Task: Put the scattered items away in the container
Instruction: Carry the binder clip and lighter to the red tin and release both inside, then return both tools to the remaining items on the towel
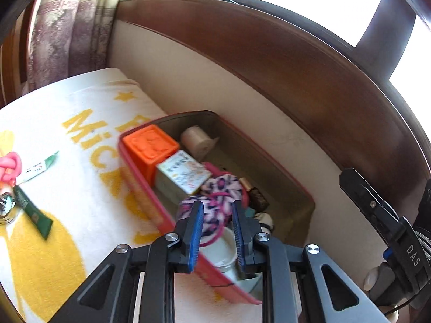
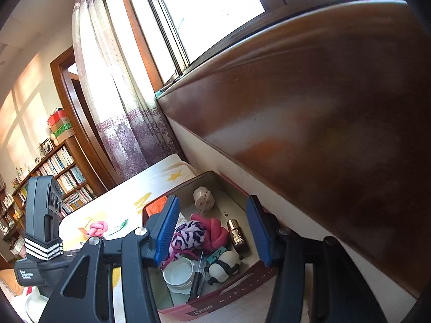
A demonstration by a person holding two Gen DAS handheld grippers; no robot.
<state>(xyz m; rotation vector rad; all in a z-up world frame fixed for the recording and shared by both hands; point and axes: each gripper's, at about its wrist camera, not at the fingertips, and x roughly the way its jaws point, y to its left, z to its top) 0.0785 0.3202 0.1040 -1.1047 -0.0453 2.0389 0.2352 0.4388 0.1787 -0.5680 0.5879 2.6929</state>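
Bright window [image 2: 215, 8], patterned curtain [image 2: 118, 113] – dark wooden headboard [image 2: 309, 113] – bookshelf [image 2: 62, 172] far left

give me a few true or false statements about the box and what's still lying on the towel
1. The orange block lies inside the red box. True.
2. The green sachet is already in the box. False: it lies out on the towel.
3. The left hand-held gripper carries the pink knot toy. False: nothing is between its pads, and that toy lies on the towel.
4. A small brown bottle lies in the box. True.
5. The right hand-held gripper is clamped on the penguin toy. False: it is open, and the penguin lies in the box.
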